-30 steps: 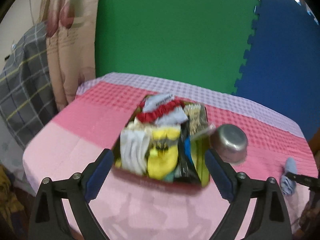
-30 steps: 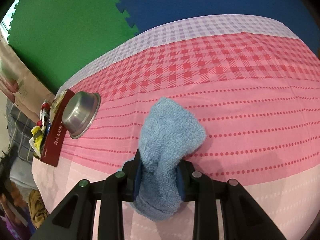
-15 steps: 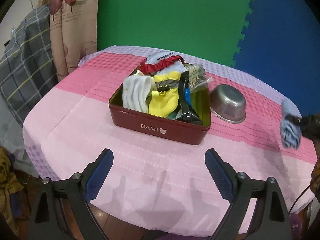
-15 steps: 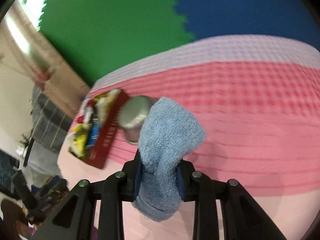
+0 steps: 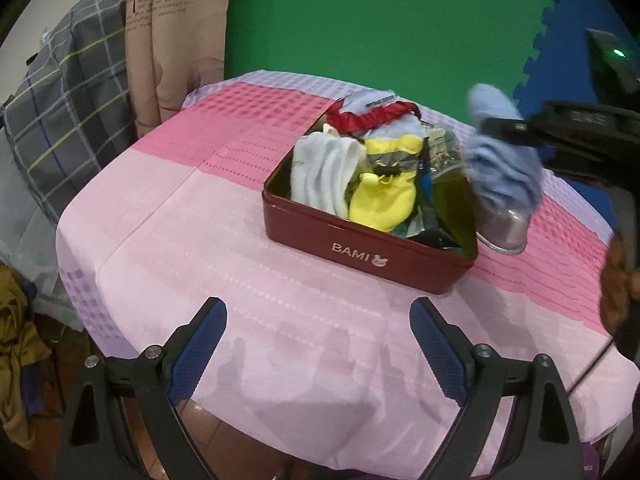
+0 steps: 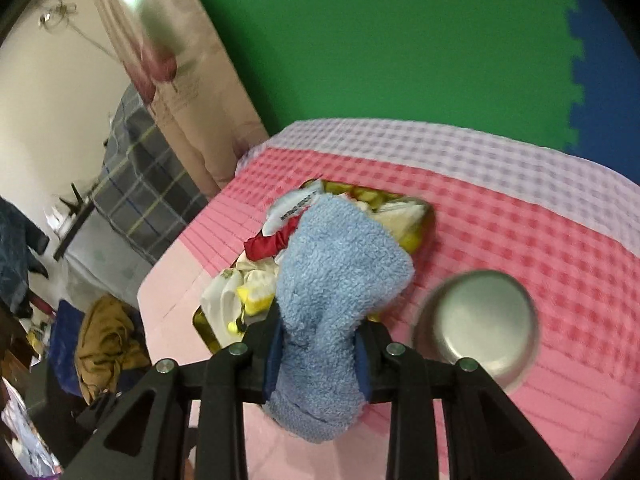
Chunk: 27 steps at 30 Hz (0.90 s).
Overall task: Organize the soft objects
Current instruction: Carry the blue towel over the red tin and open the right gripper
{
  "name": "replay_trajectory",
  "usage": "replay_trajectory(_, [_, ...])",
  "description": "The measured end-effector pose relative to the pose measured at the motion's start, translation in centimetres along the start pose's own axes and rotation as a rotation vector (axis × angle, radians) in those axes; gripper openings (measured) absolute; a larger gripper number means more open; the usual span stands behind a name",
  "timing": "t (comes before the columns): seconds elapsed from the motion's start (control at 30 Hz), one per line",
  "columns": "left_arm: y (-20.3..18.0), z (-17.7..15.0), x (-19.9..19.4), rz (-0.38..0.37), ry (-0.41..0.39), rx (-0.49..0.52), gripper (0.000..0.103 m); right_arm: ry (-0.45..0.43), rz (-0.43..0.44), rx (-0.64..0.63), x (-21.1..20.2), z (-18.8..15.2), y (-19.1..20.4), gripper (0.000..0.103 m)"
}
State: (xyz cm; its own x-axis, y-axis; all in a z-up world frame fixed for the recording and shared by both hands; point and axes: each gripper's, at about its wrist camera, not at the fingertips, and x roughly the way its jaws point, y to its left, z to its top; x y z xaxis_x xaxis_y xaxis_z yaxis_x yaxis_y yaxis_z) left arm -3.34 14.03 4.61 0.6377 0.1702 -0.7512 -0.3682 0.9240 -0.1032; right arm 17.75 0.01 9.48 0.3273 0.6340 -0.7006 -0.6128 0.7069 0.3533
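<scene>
The right gripper [image 6: 318, 344] is clenched on a fluffy light-blue sock [image 6: 332, 292], its blue pads squeezing the sock at the middle so that one end stands up in front of the fingers and the other hangs down behind them; in the left wrist view the same sock [image 5: 500, 168] hangs in the air at the right end of a dark red tin [image 5: 360, 248] marked BAMI, above the tin's right rim and in front of a steel bowl [image 5: 502, 228]; the tin stands on a table covered with a pink, red-checked and lilac cloth [image 5: 192, 216], and the bowl sits upside down on the cloth just beside the tin's right side; the tin is already crowded with soft things: a white sock [image 5: 324, 172] at the left, a yellow sock [image 5: 386, 196] in the middle, a red ruffled band [image 5: 372, 118] at the far end, and some dark packets along the right wall that are too jumbled to name; the left gripper [image 5: 318, 354] is released, its blue-padded fingers spread wide with nothing between them, held above the near part of the cloth, short of the tin; behind the table are green and blue foam mats [image 5: 380, 20], a beige curtain [image 5: 176, 40] and a grey plaid fabric [image 5: 68, 100] at the left.
</scene>
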Motion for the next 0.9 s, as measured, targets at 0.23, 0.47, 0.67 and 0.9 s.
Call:
replay_trajectory(0.23, [0.5, 0.1, 1.0, 0.018, 0.029, -0.013, 0.091, 0.041, -0.084, -0.067, 4.4, 0.7, 0.4, 0.03])
replay_trajectory(0.47, [0.5, 0.0, 1.8, 0.018, 0.07, -0.005, 0.091, 0.057, -0.137, -0.152, 6.6, 0.6, 1.1, 0.032])
replay_trajectory(0.67, [0.4, 0.0, 2.2, 0.022, 0.087, -0.004, 0.091, 0.061, -0.19, -0.299, 7.6, 0.4, 3.1, 0.034])
replay_trajectory(0.9, [0.7, 0.0, 2.4, 0.031, 0.094, 0.0, 0.092, 0.025, -0.125, -0.208, 6.5, 1.1, 1.6, 0.051])
